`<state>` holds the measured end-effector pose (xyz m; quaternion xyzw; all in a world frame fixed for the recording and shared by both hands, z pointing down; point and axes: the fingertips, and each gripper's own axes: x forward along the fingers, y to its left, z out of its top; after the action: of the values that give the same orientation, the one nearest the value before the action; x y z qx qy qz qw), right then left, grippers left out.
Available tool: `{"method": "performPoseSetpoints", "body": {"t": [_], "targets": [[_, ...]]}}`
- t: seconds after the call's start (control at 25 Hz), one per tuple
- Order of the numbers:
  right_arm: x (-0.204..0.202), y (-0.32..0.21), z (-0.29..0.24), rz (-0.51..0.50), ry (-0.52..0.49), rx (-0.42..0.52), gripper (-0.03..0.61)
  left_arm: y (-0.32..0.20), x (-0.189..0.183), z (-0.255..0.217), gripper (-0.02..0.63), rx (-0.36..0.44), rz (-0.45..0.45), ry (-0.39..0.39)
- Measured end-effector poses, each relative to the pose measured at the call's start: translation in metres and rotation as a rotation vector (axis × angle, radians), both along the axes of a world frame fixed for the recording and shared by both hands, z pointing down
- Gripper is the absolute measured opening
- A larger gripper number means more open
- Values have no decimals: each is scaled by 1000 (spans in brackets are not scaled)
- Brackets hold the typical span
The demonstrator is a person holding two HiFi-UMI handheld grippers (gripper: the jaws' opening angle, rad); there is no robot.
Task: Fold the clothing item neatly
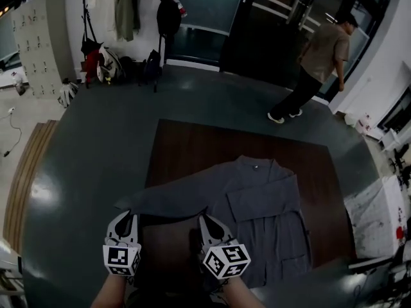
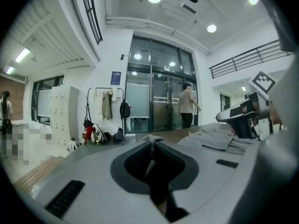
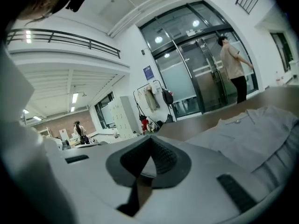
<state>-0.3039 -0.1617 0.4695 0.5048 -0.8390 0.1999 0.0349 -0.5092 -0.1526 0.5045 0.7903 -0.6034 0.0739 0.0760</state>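
Observation:
A grey button-up shirt [image 1: 263, 204] lies spread on the dark brown table [image 1: 192, 146], collar toward the far side. Its left sleeve [image 1: 167, 201] stretches out to the left, lifted off the tabletop. My left gripper [image 1: 128, 217] is shut on the sleeve's end, and a fold of cloth shows at its tips [image 2: 150, 141]. My right gripper [image 1: 205, 220] is shut at the sleeve's near edge where it meets the body, with a sliver of pale cloth between its pads [image 3: 150, 141]. The rest of the shirt [image 3: 252, 129] lies flat to its right.
A person [image 1: 318, 63] walks by the glass doors beyond the table. A coat rack with clothes and bags [image 1: 125, 18] and lockers [image 1: 42, 40] stand at the back left. A white stained cloth [image 1: 376, 210] lies on the floor to the right.

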Motion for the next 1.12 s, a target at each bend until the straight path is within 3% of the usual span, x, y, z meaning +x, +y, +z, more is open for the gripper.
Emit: {"method": "performPoseSetpoints", "body": {"t": [0.24, 0.68, 0.84, 1.12], "targets": [[71, 1, -23, 25, 24, 63, -12, -5, 45, -41, 29, 43, -27, 0], [247, 47, -50, 116, -12, 109, -12, 10, 190, -92, 29, 120, -18, 74], [273, 59, -46, 147, -26, 92, -12, 17, 216, -93, 29, 110, -1, 90], [273, 63, -40, 162, -12, 71, -12, 7, 223, -95, 29, 104, 16, 125]]}}
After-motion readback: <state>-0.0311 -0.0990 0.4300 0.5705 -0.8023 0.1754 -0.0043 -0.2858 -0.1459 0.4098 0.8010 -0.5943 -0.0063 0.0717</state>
